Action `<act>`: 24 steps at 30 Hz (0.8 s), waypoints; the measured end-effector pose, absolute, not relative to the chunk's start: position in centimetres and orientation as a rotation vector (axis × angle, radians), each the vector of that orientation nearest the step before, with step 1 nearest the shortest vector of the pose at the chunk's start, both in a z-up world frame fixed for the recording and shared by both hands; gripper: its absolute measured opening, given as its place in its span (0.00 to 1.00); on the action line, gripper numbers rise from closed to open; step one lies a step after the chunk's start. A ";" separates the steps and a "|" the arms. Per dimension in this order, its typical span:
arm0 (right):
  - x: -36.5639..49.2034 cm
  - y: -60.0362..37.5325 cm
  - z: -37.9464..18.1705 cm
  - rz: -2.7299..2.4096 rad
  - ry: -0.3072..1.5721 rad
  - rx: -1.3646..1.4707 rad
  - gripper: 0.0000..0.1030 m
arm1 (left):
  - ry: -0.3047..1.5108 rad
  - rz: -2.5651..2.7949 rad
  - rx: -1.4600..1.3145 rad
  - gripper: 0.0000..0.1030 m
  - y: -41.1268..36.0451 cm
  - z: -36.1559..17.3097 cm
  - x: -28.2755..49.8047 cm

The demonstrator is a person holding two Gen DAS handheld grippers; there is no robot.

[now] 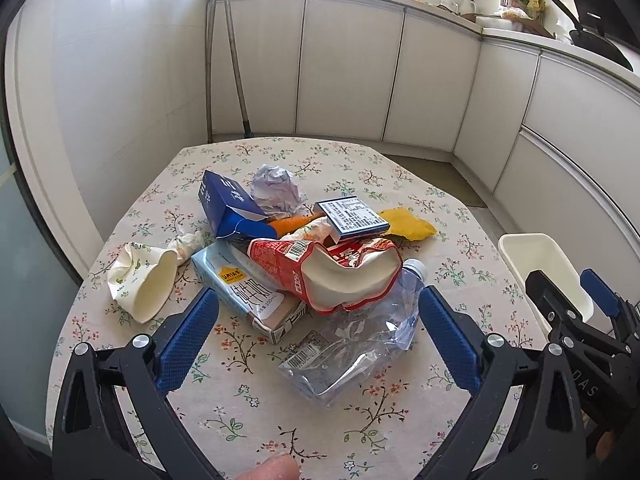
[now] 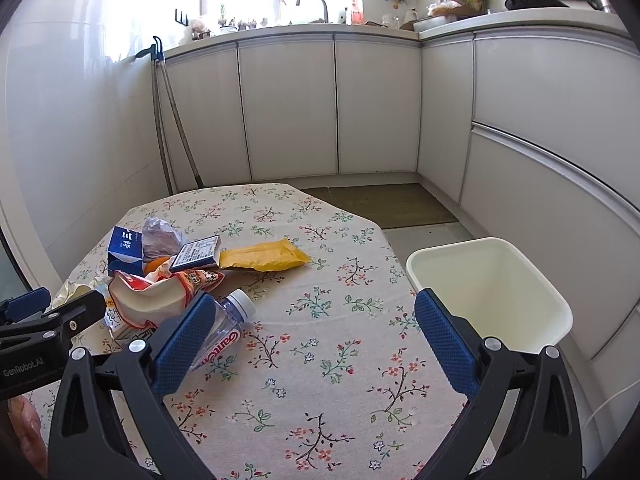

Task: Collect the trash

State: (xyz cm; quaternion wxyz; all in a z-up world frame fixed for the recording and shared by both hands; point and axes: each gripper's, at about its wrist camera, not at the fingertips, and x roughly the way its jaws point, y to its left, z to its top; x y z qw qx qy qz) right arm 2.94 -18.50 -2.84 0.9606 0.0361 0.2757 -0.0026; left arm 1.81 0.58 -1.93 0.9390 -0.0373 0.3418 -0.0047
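Note:
A heap of trash lies on the floral tablecloth (image 1: 240, 412): a crushed clear plastic bottle (image 1: 352, 340), a torn red carton (image 1: 332, 276), a pale milk carton (image 1: 244, 292), a blue carton (image 1: 232, 208), a crumpled paper ball (image 1: 276, 188), a squashed paper cup (image 1: 140, 280), a small printed box (image 1: 352, 216) and a yellow packet (image 1: 406, 224). My left gripper (image 1: 316, 320) is open just above the bottle and cartons. My right gripper (image 2: 310, 332) is open over bare cloth, between the bottle (image 2: 224, 332) and a cream bin (image 2: 492, 292). The yellow packet (image 2: 264, 258) lies farther back.
The cream bin (image 1: 544, 268) stands off the table's right edge. White cabinets (image 2: 380, 108) wrap around the back and right. Two long handles (image 1: 228, 60) lean against the wall at the back left. A doormat (image 2: 380, 204) lies on the floor beyond the table.

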 end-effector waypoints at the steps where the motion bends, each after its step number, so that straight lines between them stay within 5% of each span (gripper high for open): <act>1: 2.9 -18.6 -2.8 -0.005 0.560 0.074 0.94 | 0.698 -0.009 -0.075 0.93 0.6 -1.9 1.8; 24: 2.9 -18.4 -2.9 0.001 0.562 0.070 0.94 | 0.708 -0.002 -0.072 0.93 0.8 -2.1 1.8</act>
